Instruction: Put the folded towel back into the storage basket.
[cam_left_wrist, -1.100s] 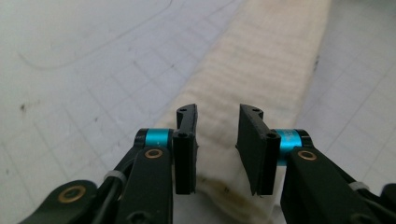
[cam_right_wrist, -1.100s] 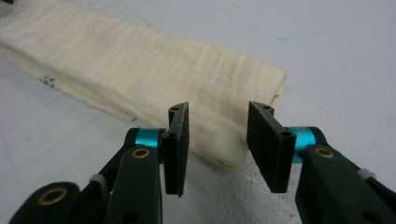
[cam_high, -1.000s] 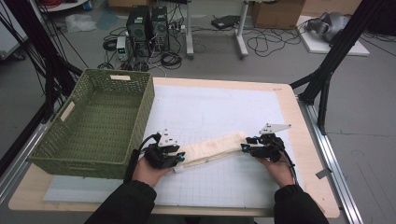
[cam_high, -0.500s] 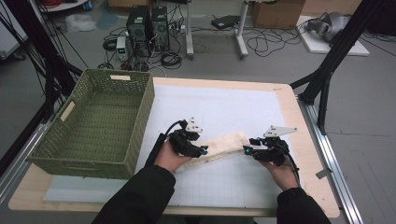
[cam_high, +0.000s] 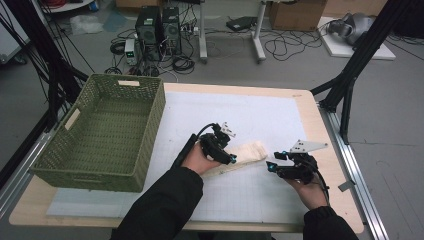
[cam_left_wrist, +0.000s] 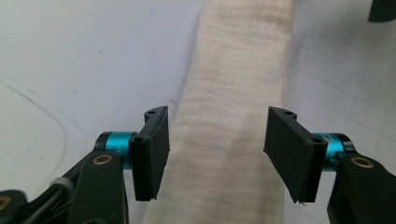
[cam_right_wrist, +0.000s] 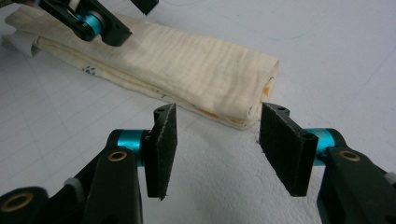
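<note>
A folded cream cloth lies as a long strip on the white grid mat. My left gripper hovers over the strip's middle. Its jaws have just been opening and now stand open, with the cloth below and between the pads, which do not press it. My right gripper sits just off the strip's right end. Its jaws have also just been opening, with nothing between them. In the right gripper view the cloth's folded end lies just beyond my right gripper, and the left gripper shows farther along.
A green woven basket stands empty on the table's left side, close to the left forearm. The mat covers most of the wooden table. Black frame legs, cables and computer boxes are on the floor beyond the far edge.
The left hand has slid right along the cloth from its left end to its middle. Both grippers have opened and let go of the cloth. The right gripper has drawn slightly back.
</note>
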